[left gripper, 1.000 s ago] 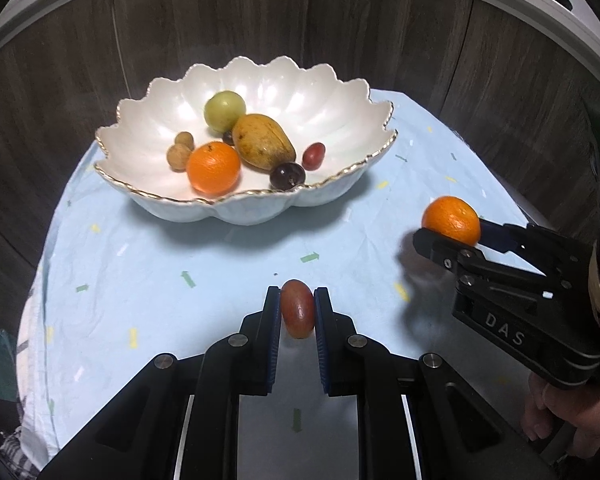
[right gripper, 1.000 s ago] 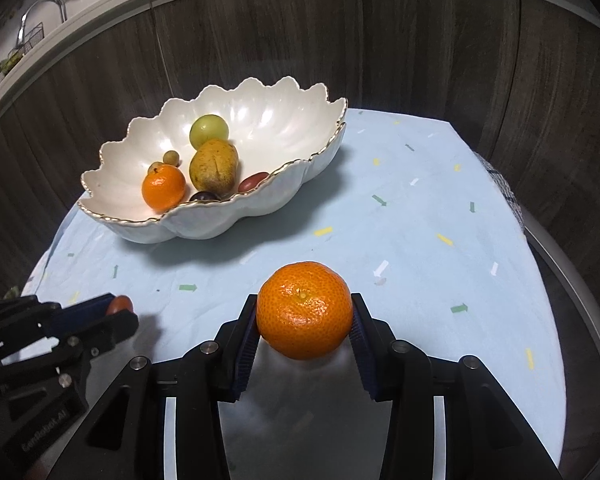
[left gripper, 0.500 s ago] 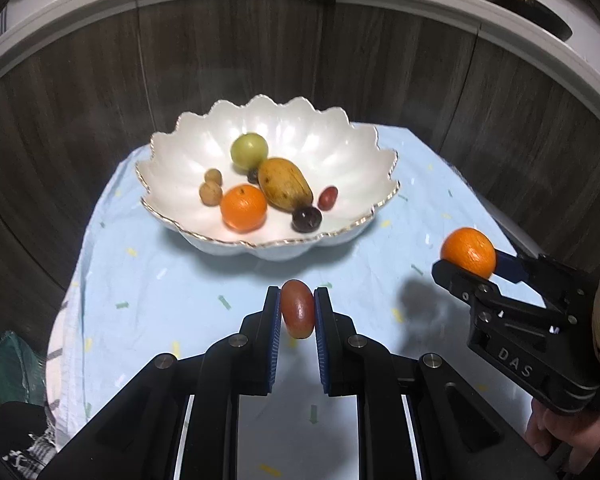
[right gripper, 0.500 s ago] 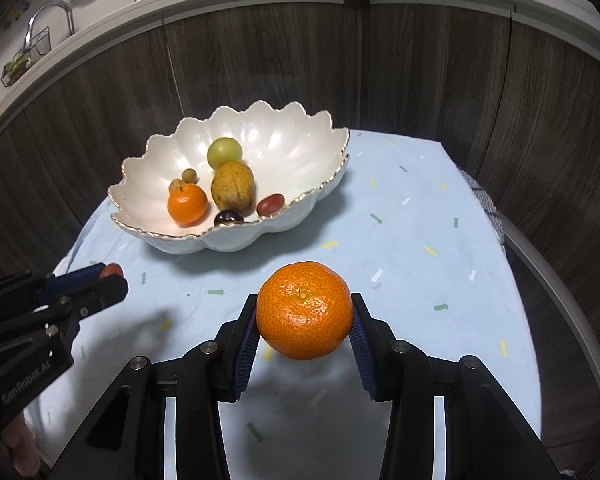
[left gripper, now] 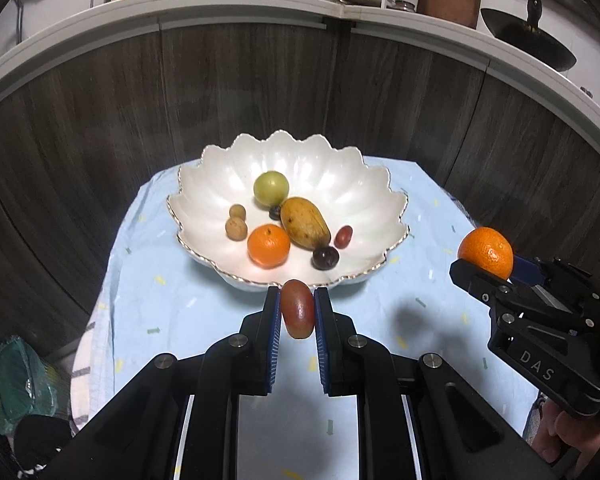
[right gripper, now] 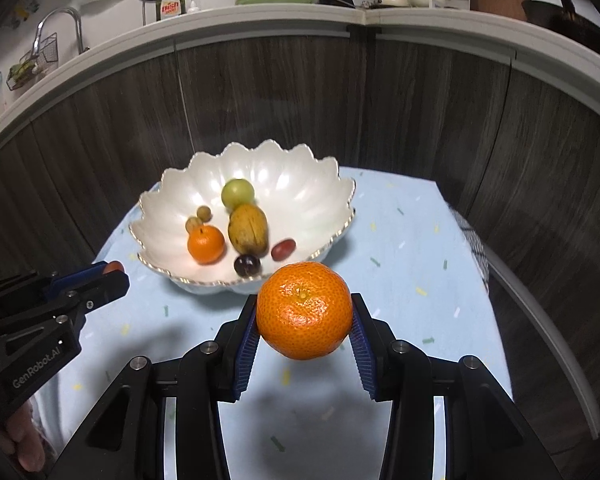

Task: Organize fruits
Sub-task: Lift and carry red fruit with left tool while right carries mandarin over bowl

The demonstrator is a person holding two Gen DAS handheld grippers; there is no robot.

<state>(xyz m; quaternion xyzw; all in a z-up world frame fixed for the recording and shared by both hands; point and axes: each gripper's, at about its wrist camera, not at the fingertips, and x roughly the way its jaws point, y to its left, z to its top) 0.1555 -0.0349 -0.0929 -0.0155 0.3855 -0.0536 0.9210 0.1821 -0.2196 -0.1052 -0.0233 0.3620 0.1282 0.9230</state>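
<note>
Reddish oval fruit (left gripper: 297,314) upright in left gripper (left gripper: 297,316) jaws, tangerine (right gripper: 303,310) clamped stem-forward in right gripper (right gripper: 304,334) jaws

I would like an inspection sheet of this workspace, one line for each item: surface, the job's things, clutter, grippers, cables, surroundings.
Surface: table under a light blue cloth with small coloured marks.
Job's things: white scalloped bowl holds a green round fruit, a mango, a tangerine, two small brown fruits, a red grape, a dark plum and a small dark berry.
Clutter: greenish bag at the table's lower left.
Grippers: left gripper shut on a reddish oval fruit; right gripper shut on a large tangerine; both held above the cloth.
Cables: nothing seen.
Surroundings: dark wood panels; counter above with dishes, a soap bottle, a wok and a tap.
</note>
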